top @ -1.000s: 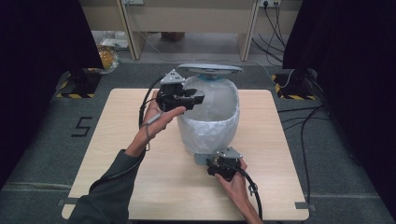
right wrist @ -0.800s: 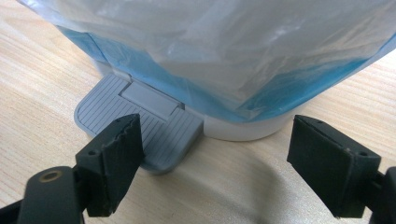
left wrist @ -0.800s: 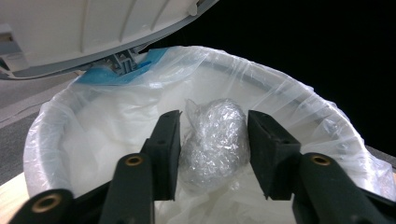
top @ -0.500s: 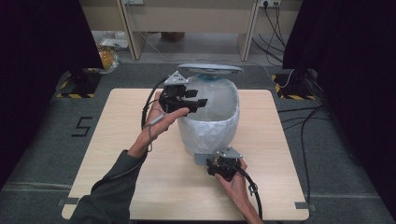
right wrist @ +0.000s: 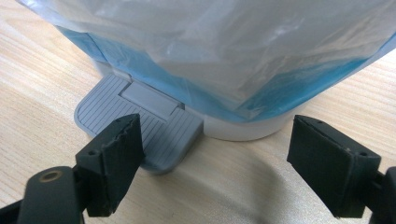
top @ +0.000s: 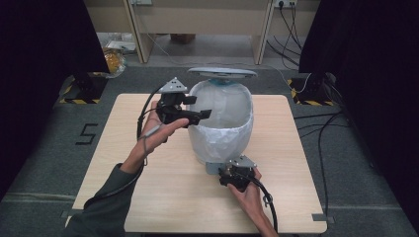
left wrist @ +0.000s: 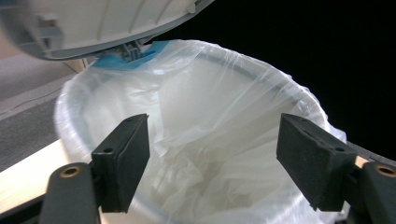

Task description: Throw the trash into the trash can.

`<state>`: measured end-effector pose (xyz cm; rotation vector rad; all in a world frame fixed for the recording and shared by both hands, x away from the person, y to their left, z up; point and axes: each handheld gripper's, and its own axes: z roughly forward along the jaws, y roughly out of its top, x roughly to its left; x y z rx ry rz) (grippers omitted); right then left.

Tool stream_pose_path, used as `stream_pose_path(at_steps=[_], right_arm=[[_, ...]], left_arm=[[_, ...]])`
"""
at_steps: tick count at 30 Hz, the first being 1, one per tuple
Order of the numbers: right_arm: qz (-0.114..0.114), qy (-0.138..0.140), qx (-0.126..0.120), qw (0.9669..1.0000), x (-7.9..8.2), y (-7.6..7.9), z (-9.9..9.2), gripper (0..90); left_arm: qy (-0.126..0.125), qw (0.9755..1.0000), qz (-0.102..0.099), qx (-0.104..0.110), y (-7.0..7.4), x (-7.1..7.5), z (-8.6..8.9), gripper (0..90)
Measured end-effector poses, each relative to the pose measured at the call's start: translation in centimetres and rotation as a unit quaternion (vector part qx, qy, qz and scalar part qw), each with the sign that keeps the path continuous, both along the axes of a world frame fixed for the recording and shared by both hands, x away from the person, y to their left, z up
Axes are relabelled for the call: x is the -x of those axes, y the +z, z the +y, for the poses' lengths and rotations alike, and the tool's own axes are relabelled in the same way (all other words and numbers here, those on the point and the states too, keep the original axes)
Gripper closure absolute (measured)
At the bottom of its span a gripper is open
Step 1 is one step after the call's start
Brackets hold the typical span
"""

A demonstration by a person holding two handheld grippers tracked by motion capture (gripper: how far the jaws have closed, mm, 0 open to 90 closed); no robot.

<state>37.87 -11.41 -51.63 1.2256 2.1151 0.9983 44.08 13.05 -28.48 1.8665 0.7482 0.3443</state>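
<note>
A white pedal bin (top: 222, 136) lined with a clear plastic bag (left wrist: 210, 93) stands mid-table, its grey lid (top: 222, 73) raised. My left gripper (top: 202, 106) hovers at the bin's left rim and points across the mouth. Its jaws have just been opening and now stand open (left wrist: 212, 140) with nothing between them; behind them the crumpled liner shows beneath the lid (left wrist: 93, 23). My right gripper (top: 232, 170) lies low at the bin's front base and is open (right wrist: 217, 121). Its left jaw sits at the near edge of the grey ribbed pedal (right wrist: 154, 121).
The wooden table (top: 296, 173) has free room on both sides of the bin. Cables (top: 321, 143) run over the floor at the right. Black curtains flank the scene, desk legs stand at the back, and a taped 5 (top: 86, 133) marks the floor at the left.
My left gripper's jaws went from shut to wide open, and the hand drew slightly back towards the bin's left rim. The right gripper stayed at the pedal.
</note>
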Motion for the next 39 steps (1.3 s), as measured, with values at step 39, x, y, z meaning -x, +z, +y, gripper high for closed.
stream_pose_path(at_steps=[39], right_arm=[[0.002, -0.001, -0.003, 1.0, 0.0, 0.0, 0.0, 18.0]], left_arm=[[0.079, 0.9963, 0.016, 0.03, -8.7, 2.9, 9.5, 14.9]])
